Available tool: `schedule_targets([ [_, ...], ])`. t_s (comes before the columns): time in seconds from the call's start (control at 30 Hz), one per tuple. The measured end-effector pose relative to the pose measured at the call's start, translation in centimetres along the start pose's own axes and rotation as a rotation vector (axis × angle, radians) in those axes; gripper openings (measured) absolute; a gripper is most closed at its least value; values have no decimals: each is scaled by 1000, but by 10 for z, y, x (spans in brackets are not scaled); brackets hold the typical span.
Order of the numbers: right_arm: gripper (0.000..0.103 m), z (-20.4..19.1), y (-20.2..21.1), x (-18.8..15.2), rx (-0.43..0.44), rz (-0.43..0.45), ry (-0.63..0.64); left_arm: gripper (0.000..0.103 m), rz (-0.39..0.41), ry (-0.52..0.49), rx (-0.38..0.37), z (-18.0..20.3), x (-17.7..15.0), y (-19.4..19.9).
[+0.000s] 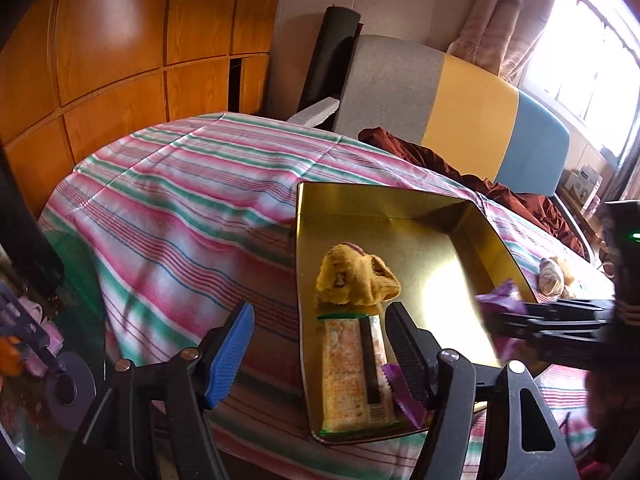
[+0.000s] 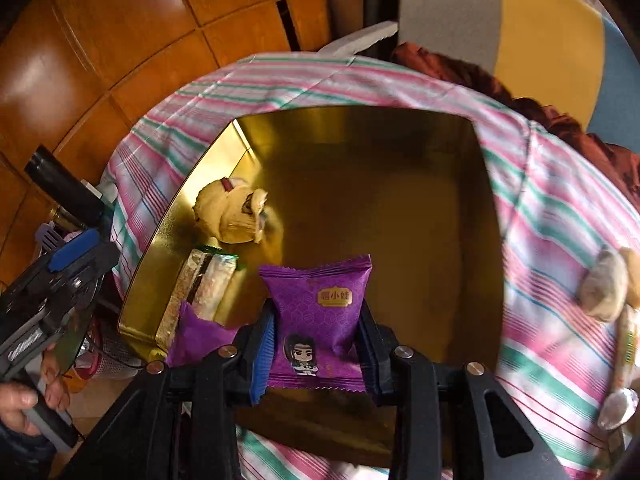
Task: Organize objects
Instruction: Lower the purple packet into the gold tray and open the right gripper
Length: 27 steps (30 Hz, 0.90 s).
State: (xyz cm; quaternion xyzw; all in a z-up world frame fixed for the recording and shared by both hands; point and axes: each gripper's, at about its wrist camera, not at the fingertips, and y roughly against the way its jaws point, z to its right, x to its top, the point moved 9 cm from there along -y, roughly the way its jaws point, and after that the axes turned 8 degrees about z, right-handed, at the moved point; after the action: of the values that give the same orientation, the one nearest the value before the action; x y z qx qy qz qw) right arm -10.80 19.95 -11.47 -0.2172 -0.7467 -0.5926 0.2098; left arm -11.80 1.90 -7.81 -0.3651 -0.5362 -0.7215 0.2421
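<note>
Three items are already lying in the gold tin as the right gripper, clamping a purple snack packet, is hovering over it, the left gripper gaping empty, several items waiting outside.

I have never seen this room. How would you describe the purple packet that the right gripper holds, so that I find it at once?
On the striped bedcover lies a gold tin tray. Above its near part, the right gripper pinches a purple snack packet. Unlike the other purple packet lying in the tray's corner, this one is held up and shows a cartoon figure.
</note>
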Motion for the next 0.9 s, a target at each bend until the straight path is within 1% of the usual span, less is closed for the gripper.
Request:
schedule_targets([
  [0.1,39,-18,-21,-1,51,-32,-7,76,-6,15,13,-10,-3,0],
  [0.17,48,-22,-29,-2,49,-36,-8,79,-6,29,25,-16,-4,0],
  [0.2,50,-22,-31,-3,47,-35,-10,80,-7,35,30,-19,-4,0],
  [0.23,57,-24,-32,-4,50,-33,-12,82,-9,38,33,-20,-4,-1],
  [0.27,75,-25,-31,-5,58,-31,-13,86,-8,41,39,-22,-5,-1],
  [0.3,84,-24,-30,-6,59,-26,-11,87,-8,43,43,-23,-4,-2],
  [0.33,89,-23,-28,-7,53,-16,-4,89,-7,45,43,-23,-5,-2],
  [0.43,90,-20,-19,-5,34,20,11,94,-4,46,47,-21,-4,-2],
  [0.53,90,-16,-5,-3,-3,71,34,96,-4,31,52,-16,-4,-2],
  [0.6,90,-12,5,-2,-35,101,41,102,-3,19,55,-13,-3,-1],
  [0.73,91,3,29,0,-108,165,49,103,-2,-10,61,-5,-1,1],
  [0.83,91,23,49,0,-144,208,12,103,-2,-39,58,3,0,3],
  [0.9,91,41,62,-1,-184,233,-18,103,-3,-54,53,8,1,4],
])
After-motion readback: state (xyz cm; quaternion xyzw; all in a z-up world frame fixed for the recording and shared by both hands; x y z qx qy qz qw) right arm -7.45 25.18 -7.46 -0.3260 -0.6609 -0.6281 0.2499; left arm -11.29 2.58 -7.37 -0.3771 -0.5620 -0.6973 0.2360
